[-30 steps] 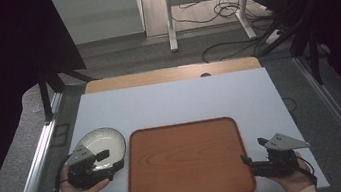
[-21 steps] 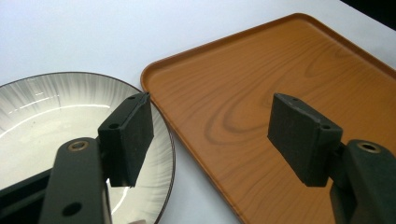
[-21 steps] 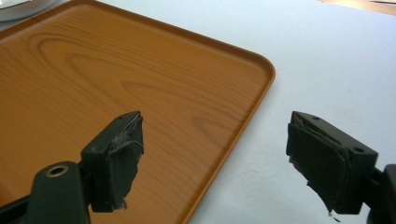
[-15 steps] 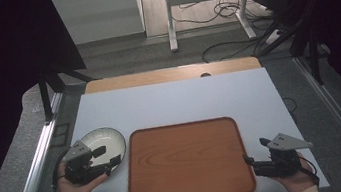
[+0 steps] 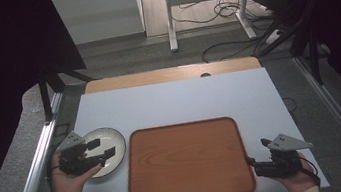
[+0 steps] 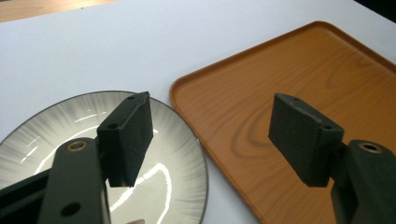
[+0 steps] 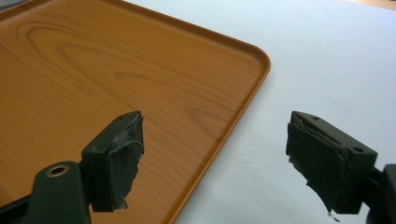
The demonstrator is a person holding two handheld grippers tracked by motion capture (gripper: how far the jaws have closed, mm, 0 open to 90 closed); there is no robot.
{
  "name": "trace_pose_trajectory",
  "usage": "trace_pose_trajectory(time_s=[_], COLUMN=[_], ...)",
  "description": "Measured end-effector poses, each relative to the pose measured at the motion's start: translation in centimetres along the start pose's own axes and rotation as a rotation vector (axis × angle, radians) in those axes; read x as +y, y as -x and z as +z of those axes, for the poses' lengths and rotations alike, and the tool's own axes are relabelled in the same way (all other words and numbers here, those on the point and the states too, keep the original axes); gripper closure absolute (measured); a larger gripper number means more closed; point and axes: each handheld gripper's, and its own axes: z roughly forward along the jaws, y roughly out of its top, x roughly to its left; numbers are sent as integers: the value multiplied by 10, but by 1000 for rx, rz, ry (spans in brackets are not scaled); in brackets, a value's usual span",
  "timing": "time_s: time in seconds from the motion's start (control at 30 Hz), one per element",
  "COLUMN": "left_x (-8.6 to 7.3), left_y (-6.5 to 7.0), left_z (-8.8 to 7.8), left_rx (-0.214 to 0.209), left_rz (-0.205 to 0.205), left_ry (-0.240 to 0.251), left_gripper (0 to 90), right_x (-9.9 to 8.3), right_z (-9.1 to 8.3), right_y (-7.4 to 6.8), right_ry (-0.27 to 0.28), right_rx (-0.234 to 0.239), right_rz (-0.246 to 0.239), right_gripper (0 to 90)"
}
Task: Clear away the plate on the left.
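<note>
A pale round plate (image 5: 109, 137) with a dark rim lies on the white table, just left of a wooden tray (image 5: 187, 160). My left gripper (image 5: 100, 148) hovers open over the plate's near left part, and nothing sits between its jaws. In the left gripper view the left gripper (image 6: 215, 140) has one pad over the plate (image 6: 42, 140) and the other over the tray (image 6: 303, 70). My right gripper (image 5: 258, 152) stands open at the tray's near right corner. In the right gripper view the right gripper (image 7: 222, 158) straddles the edge of the tray (image 7: 116, 70), holding nothing.
The white table (image 5: 174, 103) stretches behind the tray, with a wooden strip (image 5: 170, 74) along its far edge. Metal rails (image 5: 40, 154) run down both sides. Cables and a stand's legs lie on the floor beyond.
My left gripper has risen a little and drifted away from the table's near edge, over the plate. The right gripper has stayed put.
</note>
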Motion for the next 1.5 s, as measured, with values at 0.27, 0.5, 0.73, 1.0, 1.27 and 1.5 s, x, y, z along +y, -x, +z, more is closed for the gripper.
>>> trace_pose_trajectory(time_s=[0.27, 0.5, 0.73, 1.0, 1.27, 1.5], left_x=[4, 5, 7, 10, 7, 4], left_y=[-14, -27, -40, -53, -71, -82], left_z=[-1, -6, -9, -9, -8, -6], left_rx=[16, 44, 81, 114, 139, 147], left_rz=[-33, -63, -82, -94, -128, -144], left_ry=[-21, -14, -15, -31, -49, -75], left_gripper=[246, 219, 205, 197, 201, 218], right_x=[0, 0, 1, 1, 1, 0], right_z=[2, 3, 5, 5, 4, 5], right_y=[-1, -3, -2, -3, -3, -2], right_ry=[-9, -14, -16, -12, -13, -18], right_rx=[-6, -1, 1, 3, -2, 0], right_rz=[-13, -20, -22, -27, -24, -24], right_gripper=[198, 197, 194, 194, 194, 193])
